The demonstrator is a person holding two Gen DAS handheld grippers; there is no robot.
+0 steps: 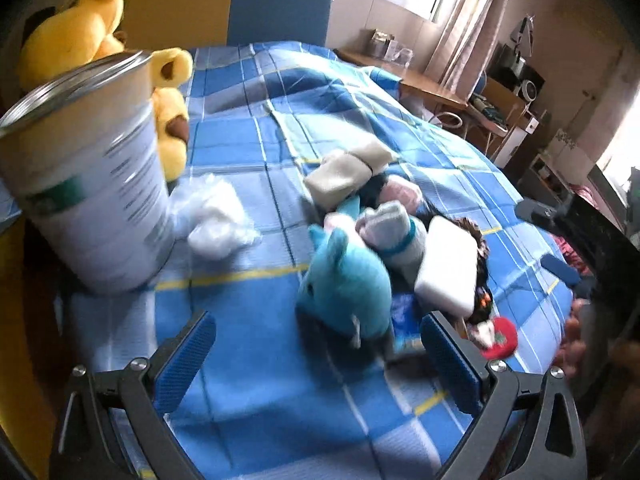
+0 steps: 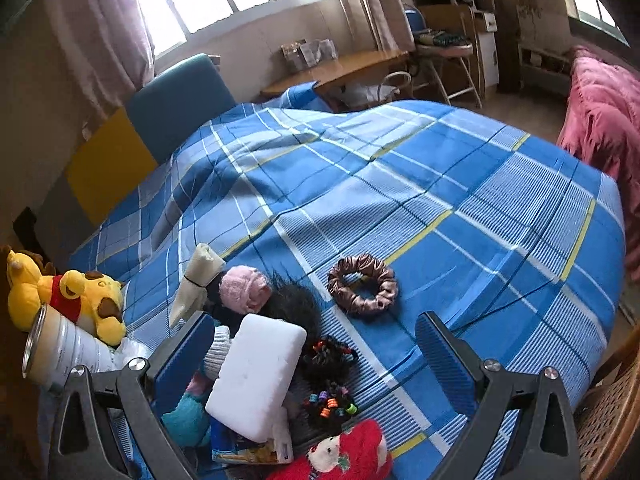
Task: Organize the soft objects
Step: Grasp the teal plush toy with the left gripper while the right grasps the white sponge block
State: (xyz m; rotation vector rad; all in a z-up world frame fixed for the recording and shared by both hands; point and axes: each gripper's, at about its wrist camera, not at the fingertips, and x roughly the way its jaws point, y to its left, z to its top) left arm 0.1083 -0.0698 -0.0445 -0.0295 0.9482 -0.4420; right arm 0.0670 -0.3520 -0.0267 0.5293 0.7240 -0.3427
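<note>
A pile of soft things lies on the blue plaid bed [image 1: 248, 168]: a teal plush dolphin [image 1: 344, 280], a white sponge block [image 1: 446, 264] [image 2: 256, 376], rolled socks [image 1: 392, 224], a pink fuzzy piece [image 2: 246, 288], beige folded cloth [image 1: 340, 176] [image 2: 200, 276], black hair ties with coloured beads [image 2: 328, 400], and a red plush [image 2: 352, 452] [image 1: 500, 338]. A brown satin scrunchie [image 2: 362, 290] lies apart to the right. My left gripper [image 1: 316, 364] is open just in front of the dolphin. My right gripper [image 2: 316, 360] hovers open above the sponge and hair ties.
A tall metal can [image 1: 88, 184] [image 2: 60, 354] stands at the left by a crumpled white bag [image 1: 216, 220]. A yellow bear plush [image 1: 84, 28] [image 2: 68, 296] sits behind it. A desk [image 2: 340, 68], chair and pink blanket [image 2: 604, 120] lie beyond the bed.
</note>
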